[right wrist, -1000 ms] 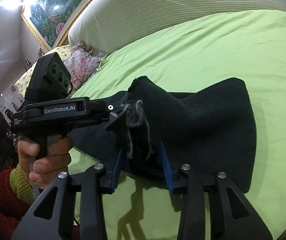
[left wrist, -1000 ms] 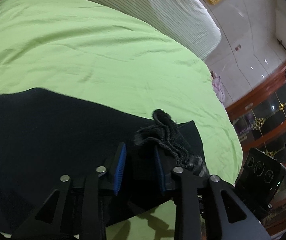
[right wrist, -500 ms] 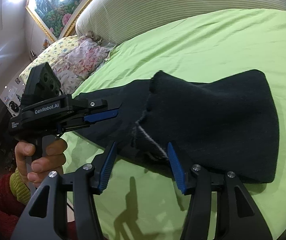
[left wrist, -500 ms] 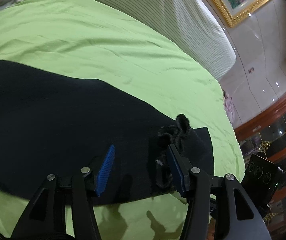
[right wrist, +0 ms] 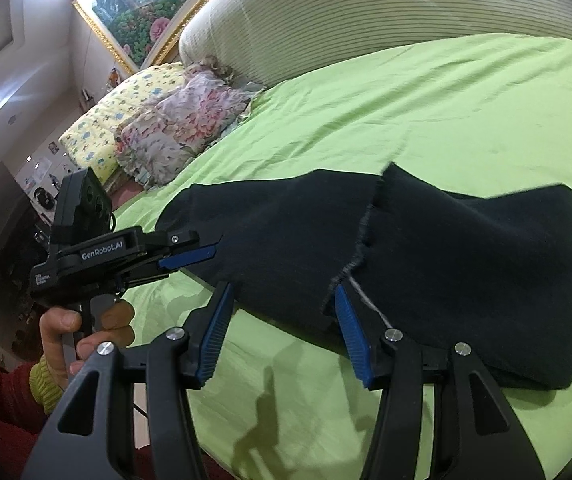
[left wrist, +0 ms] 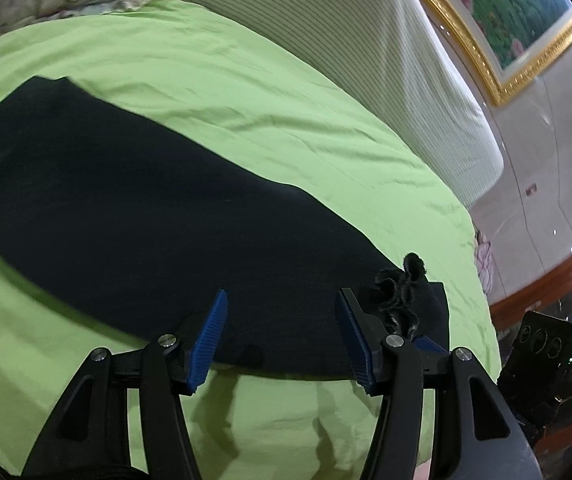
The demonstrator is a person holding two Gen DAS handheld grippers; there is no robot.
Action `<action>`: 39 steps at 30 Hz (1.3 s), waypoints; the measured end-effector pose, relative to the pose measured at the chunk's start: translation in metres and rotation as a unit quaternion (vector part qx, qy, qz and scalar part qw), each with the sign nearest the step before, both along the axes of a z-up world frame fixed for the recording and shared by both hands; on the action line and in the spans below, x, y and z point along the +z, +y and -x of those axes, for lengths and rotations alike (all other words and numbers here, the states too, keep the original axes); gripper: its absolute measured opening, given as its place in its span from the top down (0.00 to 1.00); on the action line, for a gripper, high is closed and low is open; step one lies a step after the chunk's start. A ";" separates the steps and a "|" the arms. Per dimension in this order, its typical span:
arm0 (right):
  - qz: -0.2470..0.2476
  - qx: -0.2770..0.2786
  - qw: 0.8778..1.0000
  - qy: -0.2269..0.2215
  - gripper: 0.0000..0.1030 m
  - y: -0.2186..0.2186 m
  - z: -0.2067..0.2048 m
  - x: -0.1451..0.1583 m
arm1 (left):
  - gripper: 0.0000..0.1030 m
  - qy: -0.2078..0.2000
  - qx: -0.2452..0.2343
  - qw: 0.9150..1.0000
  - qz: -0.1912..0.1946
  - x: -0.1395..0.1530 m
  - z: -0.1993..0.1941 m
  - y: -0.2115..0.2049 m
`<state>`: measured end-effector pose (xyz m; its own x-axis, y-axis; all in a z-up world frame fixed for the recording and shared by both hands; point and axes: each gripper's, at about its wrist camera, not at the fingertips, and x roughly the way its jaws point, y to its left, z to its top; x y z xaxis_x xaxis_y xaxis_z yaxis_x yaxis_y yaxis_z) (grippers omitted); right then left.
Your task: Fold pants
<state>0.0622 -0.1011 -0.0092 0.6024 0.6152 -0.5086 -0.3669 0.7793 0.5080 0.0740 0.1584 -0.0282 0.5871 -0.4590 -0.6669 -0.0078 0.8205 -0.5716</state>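
- Your left gripper [left wrist: 281, 336] is wide open and holds nothing. It sits just over the near edge of the black pants [left wrist: 145, 216].
- Your right gripper [right wrist: 281, 334] is wide open too, and empty. The frayed hem [right wrist: 366, 240] of the pants lies right by its right finger.
- The pants lie flat on the green sheet [left wrist: 245, 92], near the front edge of the bed. One part is laid over the other, so a fold looks made.
- The top layer looks crooked, and the hem is bunched up in a little lump [left wrist: 398, 292]. If you leave it, the next fold may come out lumpy.
- If you pinch only the top layer, the bottom one may stay behind and the fold may slide apart.
- The pants are close to the bed's edge. A hard tug toward you could pull them off.
- The sheet is soft and wrinkly, so it may bunch up under the cloth.
- Behind the bed are a striped headboard [right wrist: 366, 12], flowery pillows [right wrist: 173, 132] and a gold-framed painting [right wrist: 141, 4].
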 end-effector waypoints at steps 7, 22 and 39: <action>0.001 0.020 1.000 -0.007 0.47 0.016 -0.012 0.007 | 0.42 0.007 0.041 0.999 0.012 -0.006 0.021 0.038; 0.011 0.065 0.998 -0.002 0.47 0.060 -0.049 0.018 | 0.42 0.022 0.160 0.986 0.034 -0.022 0.039 0.120; 0.052 0.153 0.987 0.000 0.47 0.152 -0.130 0.032 | 0.41 0.038 0.215 0.971 0.094 -0.049 0.021 0.179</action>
<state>0.1918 0.0507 0.0231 0.3957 0.7125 -0.5794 -0.5933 0.6800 0.4309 0.0533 0.3369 -0.0776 0.7033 -0.2997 -0.6446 -0.3752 0.6137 -0.6947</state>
